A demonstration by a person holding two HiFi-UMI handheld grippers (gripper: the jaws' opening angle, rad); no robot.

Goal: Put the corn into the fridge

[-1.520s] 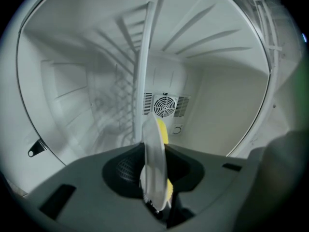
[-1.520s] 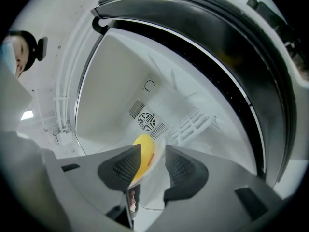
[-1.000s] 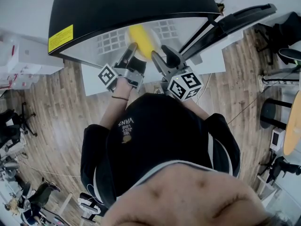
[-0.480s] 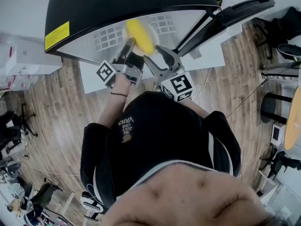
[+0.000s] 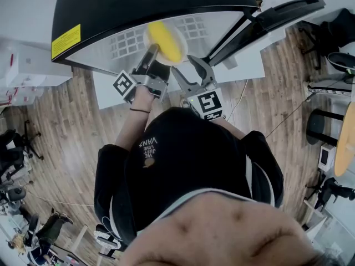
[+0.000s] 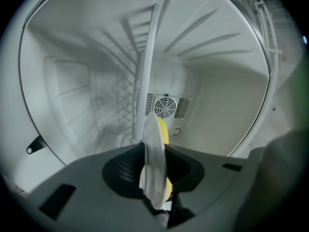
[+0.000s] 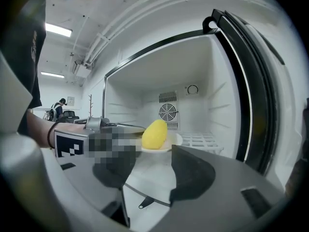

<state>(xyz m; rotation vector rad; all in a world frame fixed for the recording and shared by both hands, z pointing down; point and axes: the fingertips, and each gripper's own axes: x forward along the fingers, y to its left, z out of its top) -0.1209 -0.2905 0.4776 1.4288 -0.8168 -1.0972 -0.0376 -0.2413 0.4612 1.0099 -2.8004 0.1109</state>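
With your left gripper (image 5: 151,55) clamped on the near rim of the plate (image 5: 181,47), the corn (image 5: 165,40) at its middle in the mouth of the fridge (image 5: 138,4), and your right gripper (image 5: 186,68) just opened wide and empty, you did best to keep the plate level going in.

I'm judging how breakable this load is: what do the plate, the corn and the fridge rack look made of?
The plate: white, smooth, thin-rimmed, faint sheen; ceramic or melamine, hard to tell. The corn: even yellow, matte, no kernels discernible; perhaps a plastic or foam replica. The rack: white grid of thin bars; likely coated wire.
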